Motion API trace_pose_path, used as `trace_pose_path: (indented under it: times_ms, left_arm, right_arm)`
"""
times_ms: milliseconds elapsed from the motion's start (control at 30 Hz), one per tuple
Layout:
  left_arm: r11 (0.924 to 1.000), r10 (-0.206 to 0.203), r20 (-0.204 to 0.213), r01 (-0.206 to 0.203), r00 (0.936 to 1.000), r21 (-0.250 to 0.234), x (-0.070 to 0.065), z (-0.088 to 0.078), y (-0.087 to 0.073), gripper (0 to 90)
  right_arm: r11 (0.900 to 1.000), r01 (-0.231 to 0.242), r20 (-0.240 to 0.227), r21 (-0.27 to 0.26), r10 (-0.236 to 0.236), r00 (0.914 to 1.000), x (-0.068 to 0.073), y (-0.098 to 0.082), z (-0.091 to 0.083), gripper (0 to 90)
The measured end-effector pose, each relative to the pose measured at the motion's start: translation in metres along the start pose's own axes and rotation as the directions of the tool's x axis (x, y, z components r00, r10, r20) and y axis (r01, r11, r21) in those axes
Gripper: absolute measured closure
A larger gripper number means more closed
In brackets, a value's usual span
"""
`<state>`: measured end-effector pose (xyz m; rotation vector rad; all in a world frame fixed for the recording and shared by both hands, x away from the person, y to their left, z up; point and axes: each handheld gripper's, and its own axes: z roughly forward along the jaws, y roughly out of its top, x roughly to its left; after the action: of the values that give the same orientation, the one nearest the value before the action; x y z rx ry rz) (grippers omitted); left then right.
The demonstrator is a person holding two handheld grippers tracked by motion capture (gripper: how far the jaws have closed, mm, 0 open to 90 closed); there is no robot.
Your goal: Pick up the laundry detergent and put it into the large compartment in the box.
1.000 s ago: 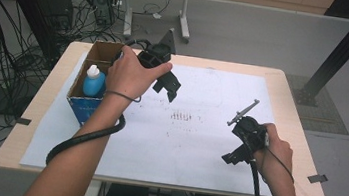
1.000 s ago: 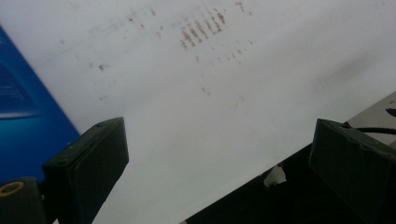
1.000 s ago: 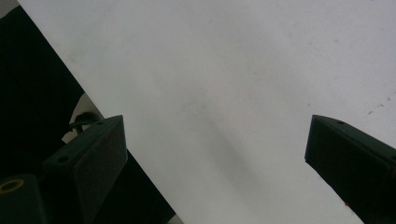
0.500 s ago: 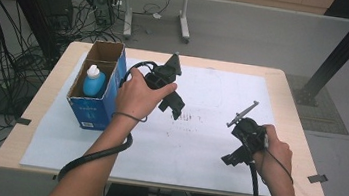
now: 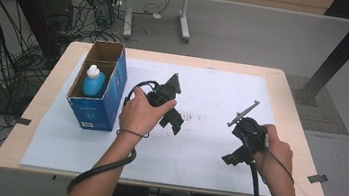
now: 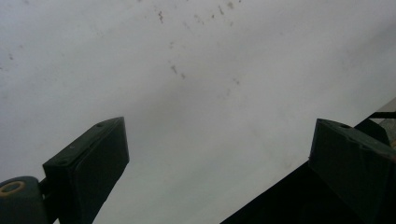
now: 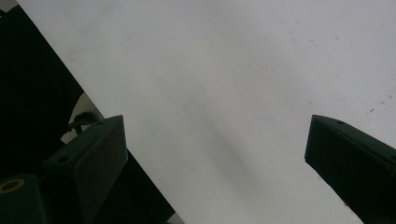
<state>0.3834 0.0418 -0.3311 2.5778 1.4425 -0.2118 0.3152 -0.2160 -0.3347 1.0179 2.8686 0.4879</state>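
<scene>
Blue bottle [image 5: 93, 82] inside cardboard box [image 5: 103, 109], left claw [image 5: 173, 123] beside it

No writing can be read anywhere. The blue cardboard box [image 5: 95, 99] carries small white print low on its front face, too fine to make out. The white paper sheet [image 5: 206, 152] shows faint dark specks ahead of the left gripper's jaws, but they form no legible letters or numbers.

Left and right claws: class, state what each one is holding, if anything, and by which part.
Nothing is held. The left claw and the right claw both stand open over the white paper.
</scene>
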Motion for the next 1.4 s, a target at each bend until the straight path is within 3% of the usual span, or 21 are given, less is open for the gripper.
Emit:
trace_pose_path:
  times_ms: [200, 1400]
  left_arm:
    - [0.9999, -0.007, 0.01, 0.007, 0.9999, 0.011, 0.001, 0.011, -0.002, 5.3]
    - [0.9999, -0.015, 0.017, 0.015, 0.9997, 0.001, 0.002, 0.014, -0.01, 5.3]
  right_arm:
    - [1.0, -0.005, 0.0, -0.003, 0.005, 1.0, 0.0, -0.001, -0.001, 5.5]
    - [1.0, 0.0, 0.0, -0.003, 0.0, 1.0, 0.003, 0.0, 0.0, 5.5]
